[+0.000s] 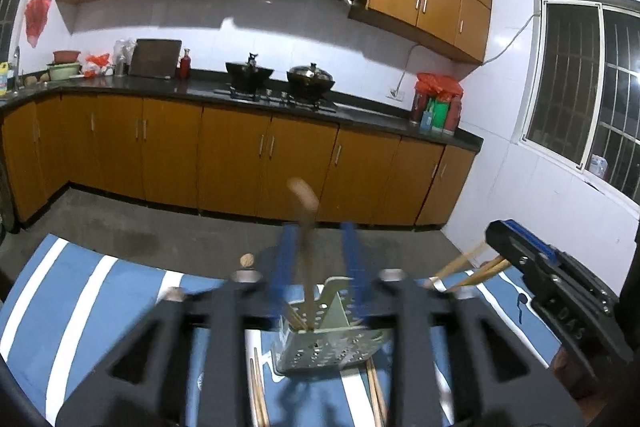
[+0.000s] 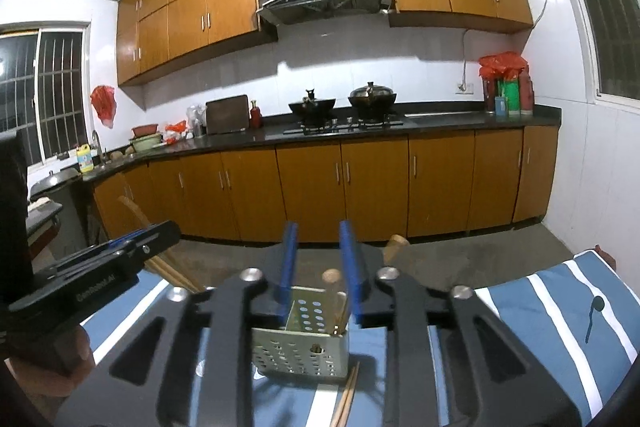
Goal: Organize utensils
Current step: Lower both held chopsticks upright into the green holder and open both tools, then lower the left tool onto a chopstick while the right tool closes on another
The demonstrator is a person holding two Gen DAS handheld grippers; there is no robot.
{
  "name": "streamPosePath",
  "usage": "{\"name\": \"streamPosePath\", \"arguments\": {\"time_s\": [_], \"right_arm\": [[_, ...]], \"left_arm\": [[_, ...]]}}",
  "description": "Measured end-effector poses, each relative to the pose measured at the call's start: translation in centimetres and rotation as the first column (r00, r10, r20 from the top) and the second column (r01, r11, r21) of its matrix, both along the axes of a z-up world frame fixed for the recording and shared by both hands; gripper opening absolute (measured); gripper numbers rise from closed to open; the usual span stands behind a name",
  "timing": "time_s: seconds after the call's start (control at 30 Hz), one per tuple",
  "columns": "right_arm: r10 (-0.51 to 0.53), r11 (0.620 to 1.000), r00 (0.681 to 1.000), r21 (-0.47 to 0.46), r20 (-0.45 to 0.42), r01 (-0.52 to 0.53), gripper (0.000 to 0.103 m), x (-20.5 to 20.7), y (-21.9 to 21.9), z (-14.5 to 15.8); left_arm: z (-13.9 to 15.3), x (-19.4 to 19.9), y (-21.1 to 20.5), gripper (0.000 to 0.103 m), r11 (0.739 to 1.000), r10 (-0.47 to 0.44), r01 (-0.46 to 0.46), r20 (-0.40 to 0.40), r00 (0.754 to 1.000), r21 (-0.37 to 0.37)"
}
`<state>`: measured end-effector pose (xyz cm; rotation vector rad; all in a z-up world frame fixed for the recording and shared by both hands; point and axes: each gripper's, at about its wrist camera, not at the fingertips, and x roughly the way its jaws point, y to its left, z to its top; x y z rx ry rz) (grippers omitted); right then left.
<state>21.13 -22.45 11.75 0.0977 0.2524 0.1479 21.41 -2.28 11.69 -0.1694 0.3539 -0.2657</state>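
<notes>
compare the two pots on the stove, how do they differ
The left pot is dark all over, while the right pot carries a shiny metal lid. The left pot looks flat-topped with a dark piece sticking up at its middle; the right pot has a domed top with a small knob. Whether the left pot is covered, I cannot tell. Both sit side by side on the gas hob, similar in width.

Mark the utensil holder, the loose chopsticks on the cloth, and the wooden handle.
Utensil holder (image 2: 300, 351): right wrist view, perforated front wall.
Loose chopsticks (image 2: 347, 397): right wrist view, mid-shaft.
Wooden handle (image 1: 307, 227): left wrist view, upper shaft.
</notes>
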Motion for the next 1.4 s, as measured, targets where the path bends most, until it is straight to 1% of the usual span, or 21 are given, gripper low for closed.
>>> {"name": "streamPosePath", "arguments": {"time_s": [0.03, 0.2, 0.3, 0.37, 0.43, 0.47, 0.5, 0.57, 0.6, 0.67, 0.7, 0.73, 0.8, 0.83, 0.93, 1.07, 1.13, 1.17, 1.23, 1.33, 1.4], "right_arm": [[-0.001, 1.0, 1.0, 0.003, 0.006, 0.001, 0.027, -0.3, -0.2, 0.2], [-0.025, 0.999, 0.999, 0.035, 0.042, 0.024, 0.031, -2.4, -1.6, 1.1], [-0.059, 0.997, 0.997, 0.057, 0.044, 0.057, 0.035, -3.9, -3.3, 0.9], [-0.085, 0.994, 0.996, 0.063, 0.019, 0.084, 0.036, -4.5, -4.3, 0.1], [-0.116, 0.991, 0.993, 0.056, -0.036, 0.118, 0.036, -4.7, -5.3, -1.6], [-0.125, 0.99, 0.99, 0.049, -0.072, 0.129, 0.036, -4.8, -5.6, -2.8], [-0.131, 0.99, 0.983, 0.037, -0.131, 0.137, 0.036, -4.5, -6.0, -4.5], [-0.133, 0.99, 0.963, 0.017, -0.236, 0.141, 0.036, -3.9, -6.2, -7.4], [-0.122, 0.992, 0.94, 0.003, -0.319, 0.13, 0.036, -3.4, -6.2, -9.9], [-0.101, 0.994, 0.906, -0.007, -0.41, 0.108, 0.036, -3.1, -5.8, -12.9], [-0.074, 0.997, 0.88, -0.002, -0.469, 0.083, 0.034, -3.1, -5.3, -15.2], [-0.052, 0.998, 0.864, 0.008, -0.501, 0.065, 0.031, -3.2, -4.9, -16.6], [-0.011, 0.999, 0.838, 0.025, -0.546, 0.029, 0.026, -3.9, -3.8, -18.9], [0.006, 0.999, 0.828, 0.03, -0.56, 0.013, 0.025, -4.2, -3.3, -19.8], [0.042, 0.999, 0.813, 0.022, -0.58, -0.035, 0.024, -4.9, -1.3, -21.3], [0.057, 0.998, 0.801, 0.001, -0.595, -0.07, 0.024, -4.8, 0.1, -21.4], [0.059, 0.997, 0.804, -0.012, -0.591, -0.082, 0.02, -4.8, 0.5, -21.5], [0.056, 0.996, 0.804, -0.023, -0.592, -0.086, 0.012, -4.7, 0.6, -21.3], [0.013, 0.994, 0.813, -0.077, -0.583, -0.071, 0.01, -4.5, 0.8, -21.3], [-0.046, 0.994, 0.816, -0.103, -0.576, -0.017, 0.008, -4.2, -0.2, -21.3], [-0.081, 0.995, 0.814, -0.1, -0.575, 0.028, 0.008, -4.1, -1.4, -21.2]], "left_arm": [[0.2, -0.1, 0.0, 0.044, 1.0, 0.003, -0.003, 0.007, 1.0, -0.001], [1.4, -1.7, 0.9, 0.046, 1.0, 0.011, -0.01, 0.042, 0.999, -0.019], [1.8, -3.2, 2.1, 0.049, 0.999, 0.023, -0.019, 0.067, 0.998, -0.051], [2.0, -4.5, 3.1, 0.051, 0.996, 0.038, -0.031, 0.083, 0.996, -0.082], [1.8, -5.7, 4.1, 0.053, 0.993, 0.058, -0.049, 0.093, 0.994, -0.103], [1.4, -6.5, 4.8, 0.053, 0.991, 0.084, -0.074, 0.091, 0.992, -0.113], [0.9, -6.9, 5.3, 0.053, 0.99, 0.098, -0.088, 0.085, 0.992, -0.114], [-0.6, -7.5, 6.2, 0.053, 0.987, 0.135, -0.129, 0.049, 0.99, -0.098], [-1.5, -7.6, 6.5, 0.053, 0.986, 0.152, -0.149, 0.022, 0.988, -0.08], [-4.2, -7.6, 6.9, 0.053, 0.983, 0.18, -0.182, -0.048, 0.983, -0.036], [-5.9, -7.4, 6.9, 0.053, 0.98, 0.198, -0.199, -0.097, 0.975, 0.001], [-7.3, -7.2, 6.9, 0.053, 0.978, 0.209, -0.207, -0.138, 0.968, 0.032], [-9.9, -7.0, 7.0, 0.052, 0.978, 0.208, -0.197, -0.216, 0.954, 0.068], [-10.6, -7.0, 7.0, 0.051, 0.978, 0.206, -0.194, -0.239, 0.949, 0.073], [-13.9, -6.7, 6.6, 0.045, 0.981, 0.191, -0.17, -0.341, 0.921, 0.091], [-16.4, -6.8, 6.0, 0.041, 0.987, 0.158, -0.129, -0.414, 0.897, 0.098], [-17.0, -7.1, 5.7, 0.04, 0.989, 0.141, -0.109, -0.431, 0.891, 0.099], [-17.2, -7.1, 5.5, 0.04, 0.991, 0.127, -0.094, -0.439, 0.889, 0.097], [-17.5, -7.3, 4.9, 0.036, 0.993, 0.105, -0.072, -0.45, 0.887, 0.091], [-17.8, -7.3, 4.1, 0.034, 0.996, 0.069, -0.033, -0.465, 0.883, 0.085], [-18.1, -7.2, 3.6, 0.032, 0.997, 0.045, -0.006, -0.477, 0.878, 0.082]]}}
